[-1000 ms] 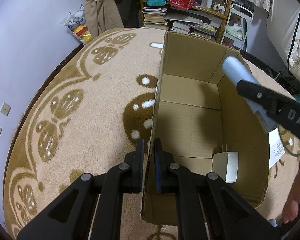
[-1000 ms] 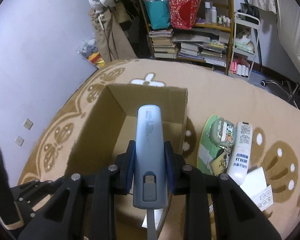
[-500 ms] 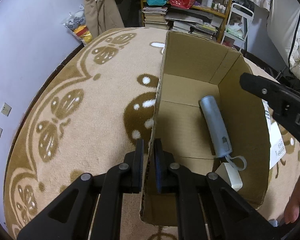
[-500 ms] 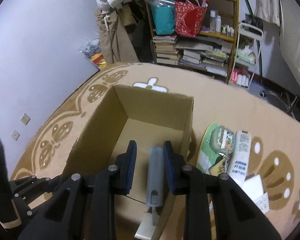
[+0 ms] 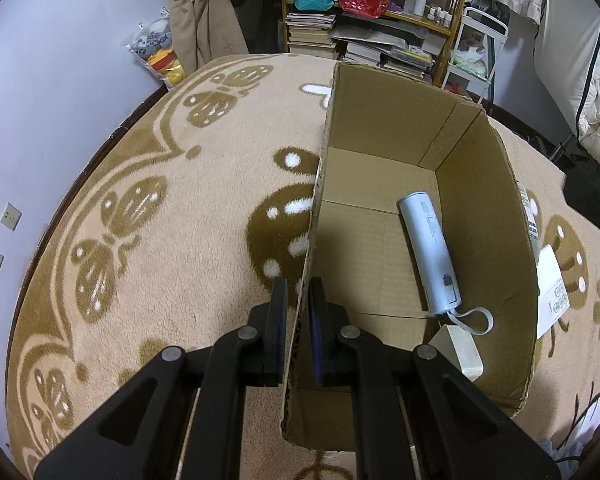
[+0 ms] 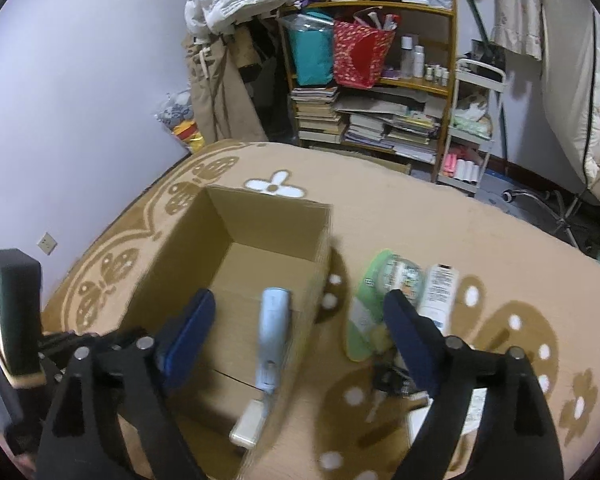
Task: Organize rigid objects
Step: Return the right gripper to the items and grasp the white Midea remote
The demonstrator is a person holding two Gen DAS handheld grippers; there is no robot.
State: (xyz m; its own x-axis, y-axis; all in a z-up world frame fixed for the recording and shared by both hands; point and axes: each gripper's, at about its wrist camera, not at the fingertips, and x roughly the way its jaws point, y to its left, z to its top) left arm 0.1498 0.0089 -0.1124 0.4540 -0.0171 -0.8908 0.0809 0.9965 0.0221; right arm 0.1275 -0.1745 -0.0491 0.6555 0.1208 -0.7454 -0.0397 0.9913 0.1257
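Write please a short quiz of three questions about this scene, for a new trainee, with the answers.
1. True or false: the right gripper holds the blue-grey cylinder.
2. What does the left gripper clamp? A) a book B) the wall of the cardboard box C) the carpet
3. Fill in: beside the cylinder's strap end, inside the box, lies a small ____ block.

Key
1. False. Its jaws stand wide apart and the cylinder lies on the box floor.
2. B
3. white
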